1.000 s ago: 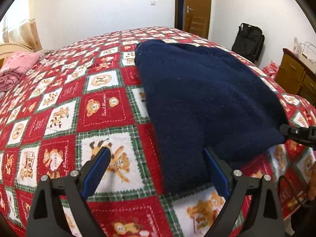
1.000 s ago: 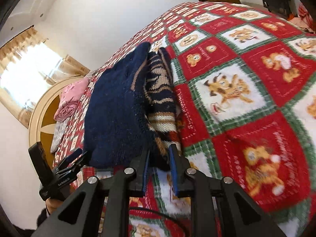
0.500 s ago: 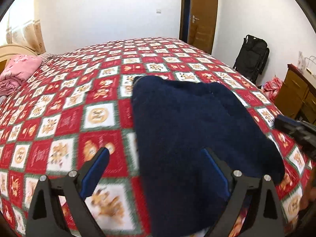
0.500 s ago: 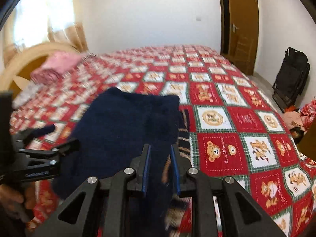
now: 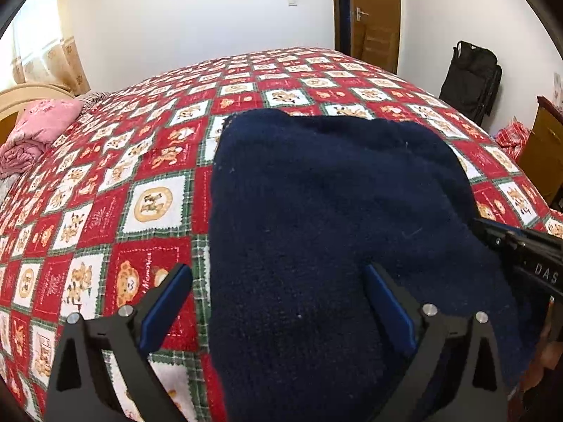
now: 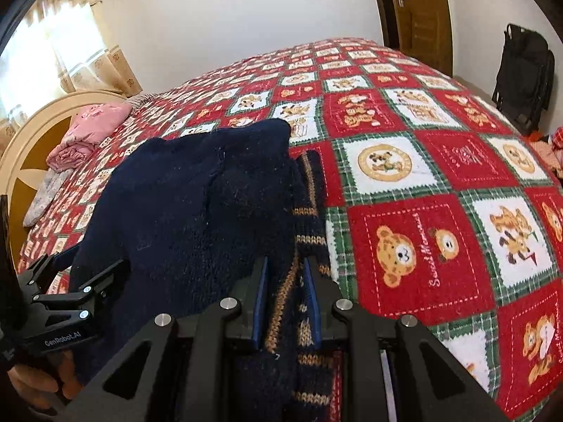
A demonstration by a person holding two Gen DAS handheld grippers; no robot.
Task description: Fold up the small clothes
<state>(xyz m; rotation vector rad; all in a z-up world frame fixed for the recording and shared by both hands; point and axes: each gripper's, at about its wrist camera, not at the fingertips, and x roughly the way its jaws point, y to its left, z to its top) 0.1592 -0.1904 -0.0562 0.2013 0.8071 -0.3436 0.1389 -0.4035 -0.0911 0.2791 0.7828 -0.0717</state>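
both wrist views sit low and close over the bed (image 5: 147,207), facing the far wall and door (image 5: 373,17). they share the navy sweater (image 5: 334,211), bedspread and door.

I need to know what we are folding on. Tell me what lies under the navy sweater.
The navy sweater lies on the red teddy-bear quilt that covers the bed. Its striped patterned edge shows beside the right gripper. Whatever lies beneath the sweater's middle is covered.

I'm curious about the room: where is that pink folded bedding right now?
The pink bedding lies at the far left of both views, by the cream headboard at the head of the bed, well apart from the navy sweater.
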